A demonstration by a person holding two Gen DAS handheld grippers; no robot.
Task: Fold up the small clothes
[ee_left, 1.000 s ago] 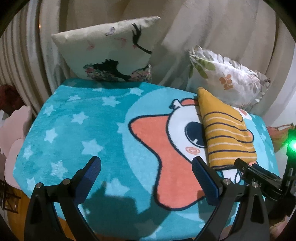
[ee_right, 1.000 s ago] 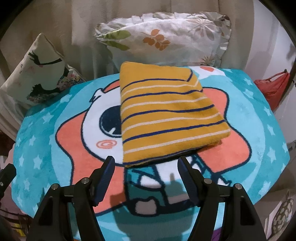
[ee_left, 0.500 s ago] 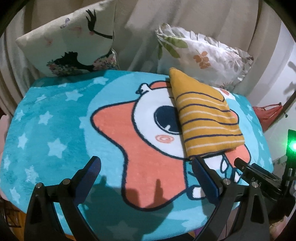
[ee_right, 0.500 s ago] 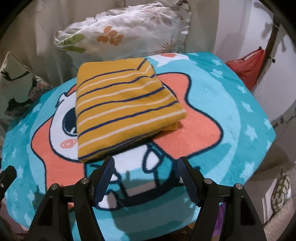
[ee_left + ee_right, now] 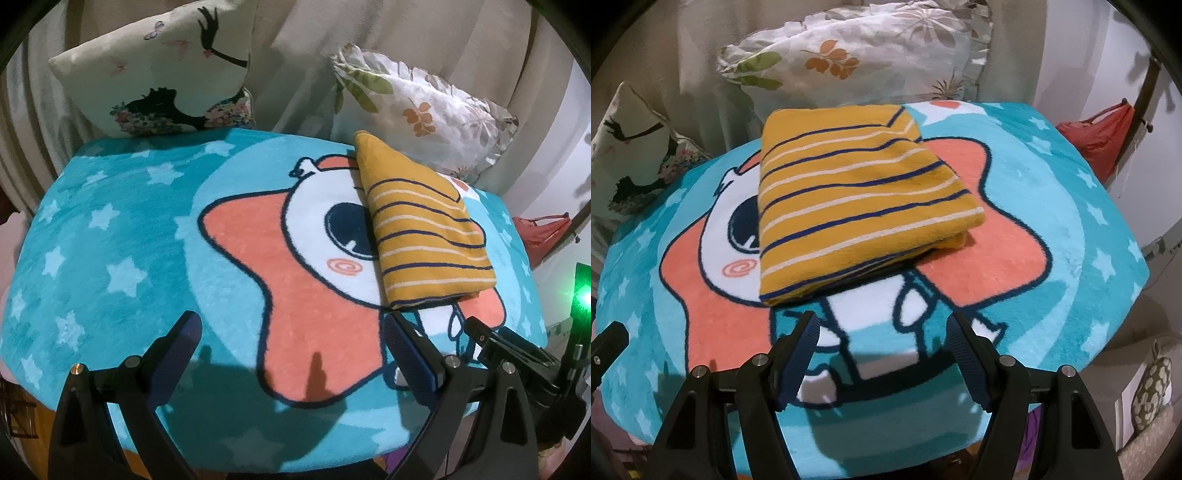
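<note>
- The left gripper (image 5: 291, 354) had its jaws spread wide with nothing between them, over bare blanket near the front edge; only the blue pads and black finger arms showed, the handle being cut off by the frame.
- The right gripper (image 5: 882, 354) likewise had its jaws well apart and empty, its tips just short of the garment's near edge without touching it.
- At the blanket's back left corner a cream pillow (image 5: 159, 74) with a dark printed figure leaned against the curtain (image 5: 295, 55); its left tip ran into the dark lens rim.
- The star-patterned blanket (image 5: 103, 229) covered the whole surface, so what lay under it could not be told.
- The folded yellow striped garment (image 5: 857, 199) lay right of centre toward the back edge, hiding part of the cartoon's face; its lower layers showed only as a dark seam along the front, and the kind of garment could not be made out.
- Behind it a leaf-print pillow (image 5: 857, 55) stood at the back edge.
- Past the right edge a red bag (image 5: 1104, 140) hung, partly cut off.
</note>
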